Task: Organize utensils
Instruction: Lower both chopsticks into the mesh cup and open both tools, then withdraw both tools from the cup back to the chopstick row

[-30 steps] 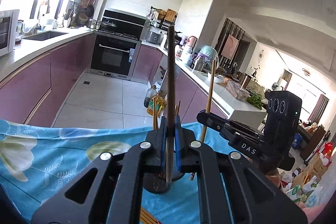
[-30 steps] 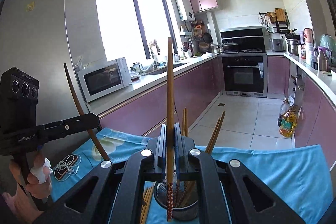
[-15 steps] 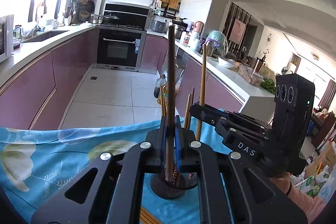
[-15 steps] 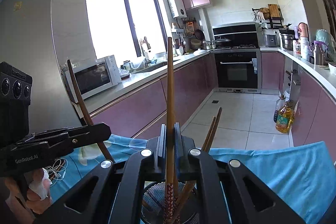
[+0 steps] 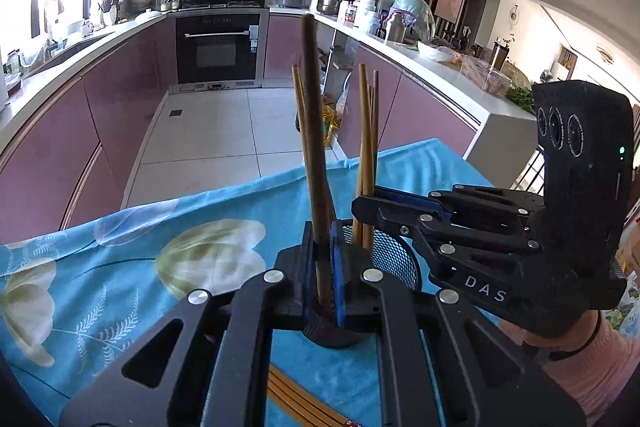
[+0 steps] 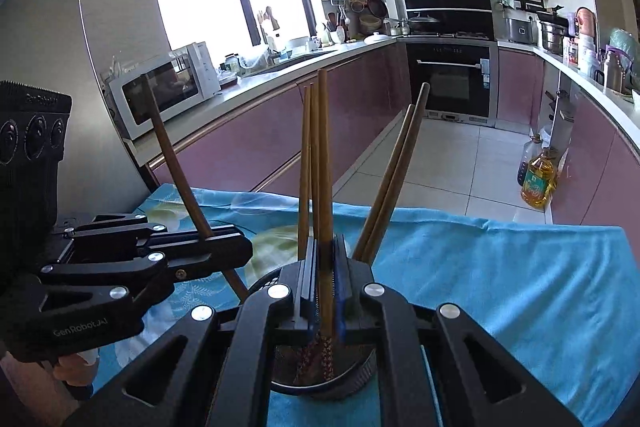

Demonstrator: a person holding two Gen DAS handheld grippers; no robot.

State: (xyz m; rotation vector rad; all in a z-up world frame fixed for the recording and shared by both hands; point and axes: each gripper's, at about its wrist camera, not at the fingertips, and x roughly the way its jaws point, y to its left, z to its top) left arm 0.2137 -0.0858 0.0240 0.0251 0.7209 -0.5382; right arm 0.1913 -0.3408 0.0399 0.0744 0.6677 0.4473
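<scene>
Left gripper (image 5: 322,263): fingers clenched on a dark brown chopstick (image 5: 314,147), which stands nearly upright and leans slightly. Its lower end drops between the fingers toward the black mesh holder (image 5: 394,259) directly beneath; the tip itself is hidden behind the gripper body. In the right wrist view the same stick (image 6: 176,163) slants up-left out of the left gripper (image 6: 224,247), which sits just left of the holder.

Right gripper (image 6: 325,287): fingers clamped on a lighter brown chopstick (image 6: 323,163), vertical, its patterned lower end reaching down inside the mesh holder (image 6: 360,367). From the left wrist view the right gripper (image 5: 362,203) reaches in from the right, over the holder's rim.

Other chopsticks (image 6: 394,179) already stand in the holder, leaning right. More lie flat on the cloth (image 5: 296,399) at the near edge, cut off by the frame and partly covered by the gripper.

Holder's base is mostly blocked in both views. How deep either held stick sits is unclear.

The holder stands on a blue floral tablecloth (image 5: 120,267). The cloth's far edge falls off toward the tiled kitchen floor (image 5: 208,131). The two grippers crowd close over the holder; bare cloth spreads to the right (image 6: 500,267).
</scene>
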